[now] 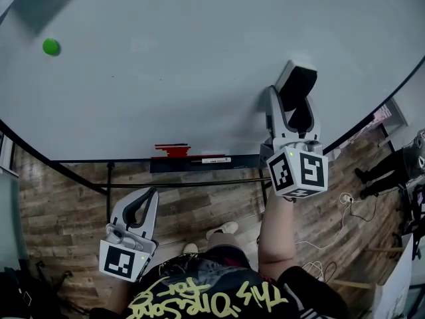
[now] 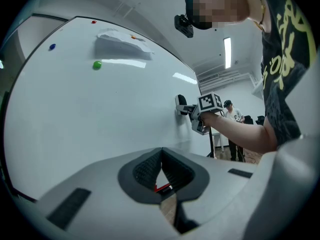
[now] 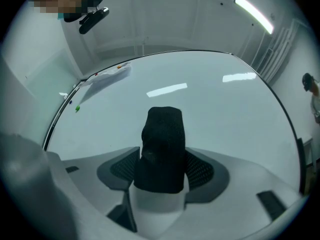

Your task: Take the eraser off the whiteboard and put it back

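Note:
The black eraser (image 1: 297, 85) is clamped between the jaws of my right gripper (image 1: 292, 115), at the lower right of the whiteboard (image 1: 166, 78). In the right gripper view the eraser (image 3: 162, 149) stands up between the pads, with the board behind it. From the left gripper view the eraser (image 2: 180, 104) looks right at the board's surface, but I cannot tell whether it touches. My left gripper (image 1: 149, 195) hangs low below the board's tray with its jaws shut (image 2: 161, 166) on nothing.
A green magnet (image 1: 51, 46) sits at the board's upper left. The tray (image 1: 199, 161) under the board holds a red marker (image 1: 172, 150). A person (image 1: 385, 165) stands at the right, and cables (image 1: 345, 205) lie on the wooden floor.

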Demonstrator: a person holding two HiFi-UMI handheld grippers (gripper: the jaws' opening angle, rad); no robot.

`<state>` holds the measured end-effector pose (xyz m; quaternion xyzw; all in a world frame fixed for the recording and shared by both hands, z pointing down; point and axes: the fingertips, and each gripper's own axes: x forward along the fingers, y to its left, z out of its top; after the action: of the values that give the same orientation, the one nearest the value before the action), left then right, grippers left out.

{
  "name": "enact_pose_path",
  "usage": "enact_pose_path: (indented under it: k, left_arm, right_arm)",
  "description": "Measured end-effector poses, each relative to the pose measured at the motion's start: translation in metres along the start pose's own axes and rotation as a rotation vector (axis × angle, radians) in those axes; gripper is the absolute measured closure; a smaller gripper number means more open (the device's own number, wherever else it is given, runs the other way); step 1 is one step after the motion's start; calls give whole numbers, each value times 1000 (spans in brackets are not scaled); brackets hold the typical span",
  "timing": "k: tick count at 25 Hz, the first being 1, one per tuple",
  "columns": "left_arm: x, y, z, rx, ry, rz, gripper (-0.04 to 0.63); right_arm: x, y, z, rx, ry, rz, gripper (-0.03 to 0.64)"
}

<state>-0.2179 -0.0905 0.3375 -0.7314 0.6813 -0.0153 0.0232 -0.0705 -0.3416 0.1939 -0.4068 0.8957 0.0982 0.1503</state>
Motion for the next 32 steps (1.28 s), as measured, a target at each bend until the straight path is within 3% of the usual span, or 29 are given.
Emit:
enact_pose_path:
  k: [19, 32]
  left_arm:
    - [6, -8, 6, 19, -9, -48, 588]
    - [10, -21, 11, 33, -21, -82, 588]
  right_arm:
    - [-26, 1, -3, -40, 31, -5, 356]
    - [-55, 10, 5, 8, 11, 51, 357]
